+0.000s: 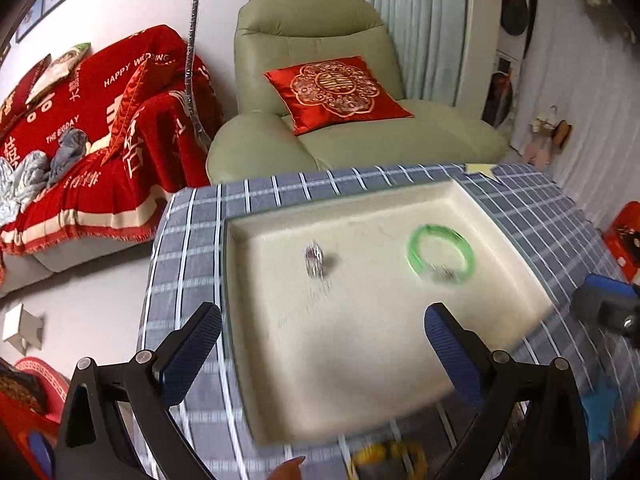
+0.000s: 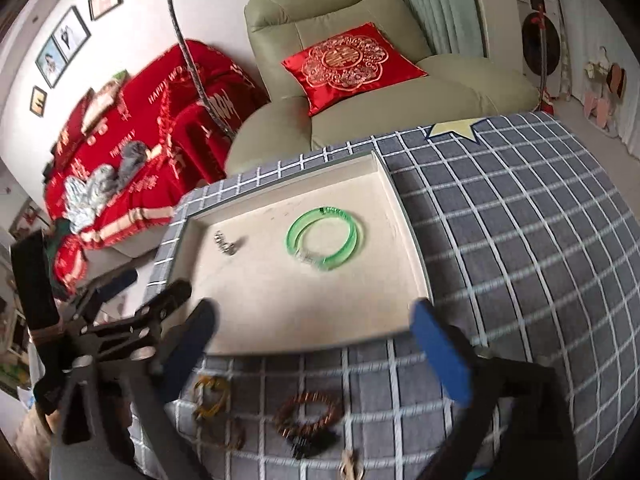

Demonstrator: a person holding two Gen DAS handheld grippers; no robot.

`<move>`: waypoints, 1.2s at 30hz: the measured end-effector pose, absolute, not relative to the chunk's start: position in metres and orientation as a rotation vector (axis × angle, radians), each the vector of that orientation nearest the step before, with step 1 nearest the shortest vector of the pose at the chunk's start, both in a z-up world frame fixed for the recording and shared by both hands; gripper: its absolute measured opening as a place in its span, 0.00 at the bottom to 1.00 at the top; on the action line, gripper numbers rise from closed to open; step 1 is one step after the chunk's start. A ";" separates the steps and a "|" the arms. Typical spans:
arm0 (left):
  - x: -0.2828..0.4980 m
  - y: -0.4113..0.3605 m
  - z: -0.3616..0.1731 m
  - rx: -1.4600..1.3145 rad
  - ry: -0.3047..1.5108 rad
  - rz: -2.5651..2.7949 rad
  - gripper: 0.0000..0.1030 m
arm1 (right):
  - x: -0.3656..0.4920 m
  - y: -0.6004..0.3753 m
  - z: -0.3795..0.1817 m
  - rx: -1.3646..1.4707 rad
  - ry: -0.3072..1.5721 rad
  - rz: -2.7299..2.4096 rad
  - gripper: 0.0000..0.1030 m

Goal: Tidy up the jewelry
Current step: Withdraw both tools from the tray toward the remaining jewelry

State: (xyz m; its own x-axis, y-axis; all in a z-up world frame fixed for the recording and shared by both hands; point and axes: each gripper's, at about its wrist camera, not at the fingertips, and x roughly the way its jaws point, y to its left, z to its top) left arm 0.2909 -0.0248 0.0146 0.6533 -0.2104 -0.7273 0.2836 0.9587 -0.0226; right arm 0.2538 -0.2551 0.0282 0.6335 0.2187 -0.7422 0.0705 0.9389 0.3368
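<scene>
Checked cloth covers the worktop [image 2: 520,240]; a cream tray [image 2: 396,200] holds a green bangle [image 2: 326,238] far right and a silver ring [image 2: 224,242] left. Beaded bracelets [image 2: 308,420] lie near, outside it; best taken singly. Left tongs [image 1: 322,354] and right tongs [image 2: 312,344] gape wide, empty.

A translucent green bangle [image 2: 326,238] lies in the cream tray [image 2: 394,184] on a grey tablecloth [image 2: 520,240] checked with white lines, with a brown beaded bracelet [image 2: 310,414] nearer.
</scene>
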 end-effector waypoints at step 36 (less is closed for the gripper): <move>0.171 -0.008 -0.045 0.012 0.980 -0.270 1.00 | 0.076 -0.265 -0.025 0.089 1.013 0.073 1.00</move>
